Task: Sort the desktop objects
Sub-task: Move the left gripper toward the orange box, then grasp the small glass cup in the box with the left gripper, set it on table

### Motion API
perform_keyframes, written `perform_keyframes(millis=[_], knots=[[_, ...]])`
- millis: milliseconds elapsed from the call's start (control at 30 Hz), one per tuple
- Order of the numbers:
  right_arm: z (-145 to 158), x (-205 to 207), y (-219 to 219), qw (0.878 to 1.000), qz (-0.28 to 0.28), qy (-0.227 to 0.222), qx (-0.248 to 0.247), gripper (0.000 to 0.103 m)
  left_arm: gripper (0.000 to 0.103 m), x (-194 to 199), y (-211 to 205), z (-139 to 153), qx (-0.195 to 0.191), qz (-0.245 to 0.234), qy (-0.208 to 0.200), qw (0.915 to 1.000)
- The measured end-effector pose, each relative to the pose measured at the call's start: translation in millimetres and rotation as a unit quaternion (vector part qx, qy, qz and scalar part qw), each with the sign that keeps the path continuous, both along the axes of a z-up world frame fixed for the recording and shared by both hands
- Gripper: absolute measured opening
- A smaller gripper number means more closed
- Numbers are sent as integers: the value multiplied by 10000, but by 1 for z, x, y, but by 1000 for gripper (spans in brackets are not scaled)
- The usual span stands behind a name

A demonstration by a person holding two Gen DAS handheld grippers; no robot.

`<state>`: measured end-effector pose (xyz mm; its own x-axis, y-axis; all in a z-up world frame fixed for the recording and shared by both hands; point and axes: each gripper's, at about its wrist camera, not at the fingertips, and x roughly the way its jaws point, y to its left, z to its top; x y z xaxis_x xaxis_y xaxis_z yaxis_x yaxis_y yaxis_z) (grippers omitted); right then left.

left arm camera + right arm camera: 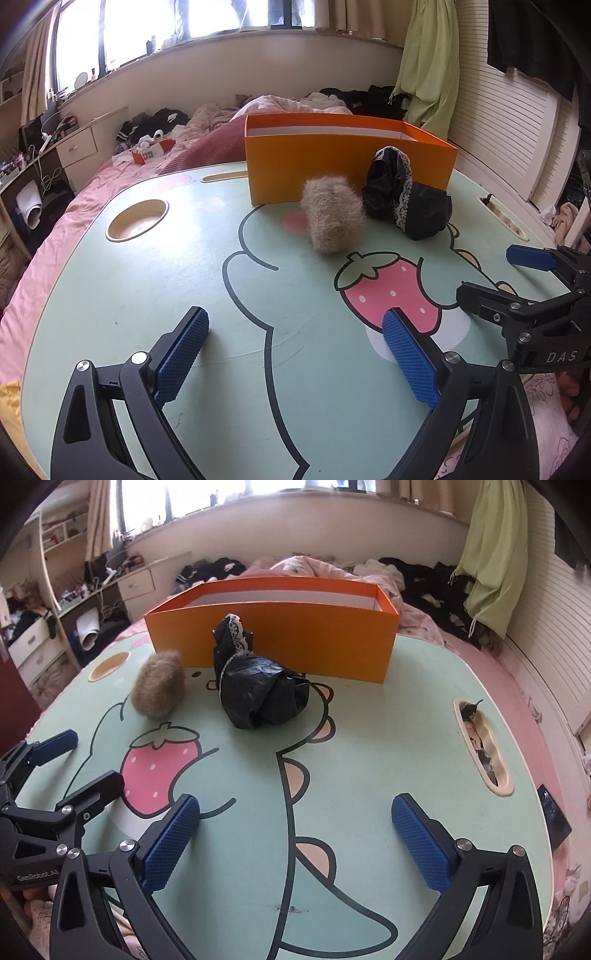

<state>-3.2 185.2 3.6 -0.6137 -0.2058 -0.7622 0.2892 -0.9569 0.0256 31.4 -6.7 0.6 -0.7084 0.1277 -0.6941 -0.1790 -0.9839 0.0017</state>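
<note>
While both tools hang over the mint-green cartoon-printed lap table (155, 295), the scene reads as follows.

Left gripper: the left gripper (295, 350) tilts down toward the tabletop, its blue textured pads (181, 354) spread wide with nothing between them.

Right gripper: the right gripper (295, 843) points down at a similar slant, jaws wide apart and empty, above the printed dinosaur outline; from the left wrist view it shows at the right edge (484, 277).

Fluffy item: the tan fuzzy block-shaped object (332, 216) rests on the table just in front of the orange box, beside the printed pink strawberry (391, 295).

Black item: the crumpled black glossy fabric bundle with white lace trim (258, 686) lies just right of the fuzzy object, its upper end leaning against the box wall.

Box: the open orange rectangular cardboard box (280, 642) stands at the far side of the table, white inside.

Table details: a round cup recess (136, 219) sits at the left; an oval slot (484, 746) at the right holds small scraps.
</note>
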Motion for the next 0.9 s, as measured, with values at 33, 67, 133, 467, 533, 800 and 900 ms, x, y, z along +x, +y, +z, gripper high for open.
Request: perform_keyframes(millis=[33,67,133,467,533,800,900], knots=[[0,0,1,10000,1,-2,-4,103,95,0,-1,0,-6,-8,-8,10000],[0,-1,1,10000,9,-7,-8,103,95,-1,-1,1,-13,-17,-15,10000],[0,1,1,10000,23,-15,6,103,98,-1,-2,1,-33,-12,-42,10000],[-1,-1,-2,10000,36,1,11,103,103,-6,-10,2,-37,150,-201,9997],[-1,-1,-1,10000,42,9,-8,103,103,-4,-15,9,217,1,-242,9995],[-1,-1,0,10000,44,29,-29,103,99,-31,-19,97,567,-441,522,9960],[-2,0,0,10000,48,35,-28,103,77,-73,-9,120,779,-630,157,9948]])
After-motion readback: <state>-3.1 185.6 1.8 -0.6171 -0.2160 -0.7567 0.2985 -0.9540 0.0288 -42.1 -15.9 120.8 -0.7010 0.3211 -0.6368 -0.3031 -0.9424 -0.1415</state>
